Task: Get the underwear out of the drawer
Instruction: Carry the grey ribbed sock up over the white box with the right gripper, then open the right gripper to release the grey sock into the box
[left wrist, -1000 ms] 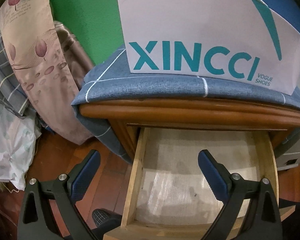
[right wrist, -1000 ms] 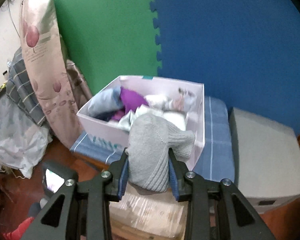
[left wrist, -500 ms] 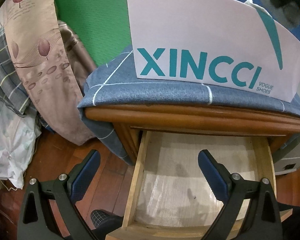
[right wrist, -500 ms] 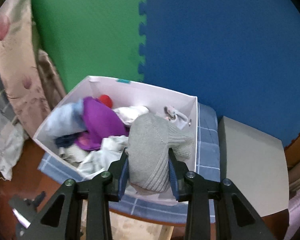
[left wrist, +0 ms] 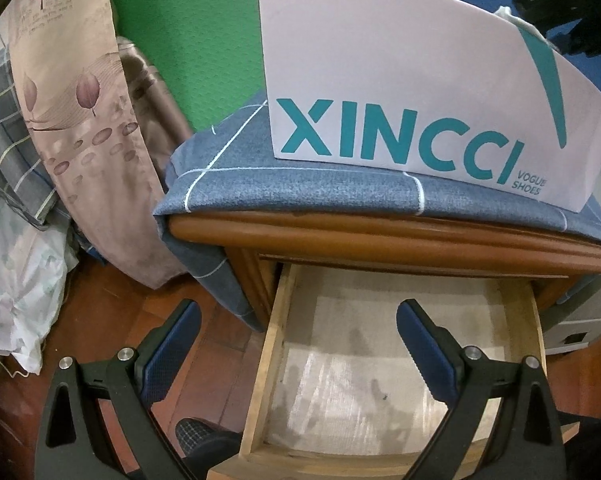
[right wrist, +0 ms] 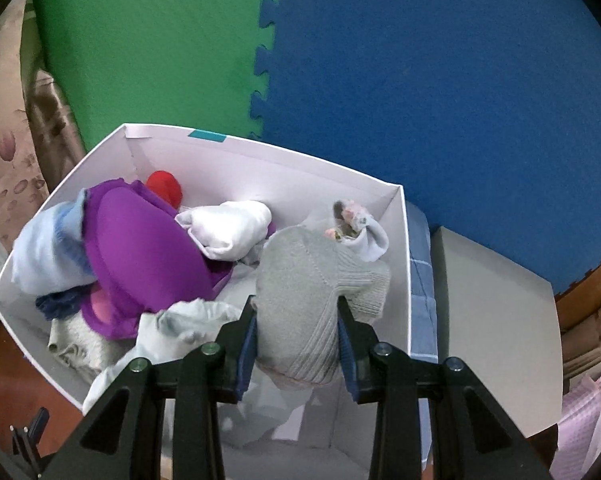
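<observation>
Since a second ago right claw (right wrist: 296, 332) has carried the grey knitted garment (right wrist: 300, 300) from in front of the box to over it, and the view now looks down into the white shoe box (right wrist: 268, 152); left claw (left wrist: 298, 334) has stayed put over the drawer (left wrist: 380, 360). Right claw is clenched on the grey garment, blue pads pressing both sides, the bundle bulging out past the tips. It hangs above the near right part of the box; whether it touches the pile below, cannot tell. Box holds a purple piece (right wrist: 140, 248) at left, a light blue piece (right wrist: 44, 248) far left, a red bit (right wrist: 164, 188) at the far wall, a white roll (right wrist: 228, 228) in the middle, and a small pale piece with a floral trim (right wrist: 356, 224) at the right wall. Box sits on a blue checked cloth (left wrist: 300, 184) covering the wooden table (left wrist: 340, 236). Green and blue foam mats (right wrist: 420, 60) form the wall behind. Grey cabinet (right wrist: 492, 300) stands right of the table.

Left claw is released, jaws wide apart, nothing between them. Drawer is pulled out beneath it, bare liner showing, no clothes visible inside. Floral curtain (left wrist: 80, 120) hangs at left over the wood floor (left wrist: 112, 312).
</observation>
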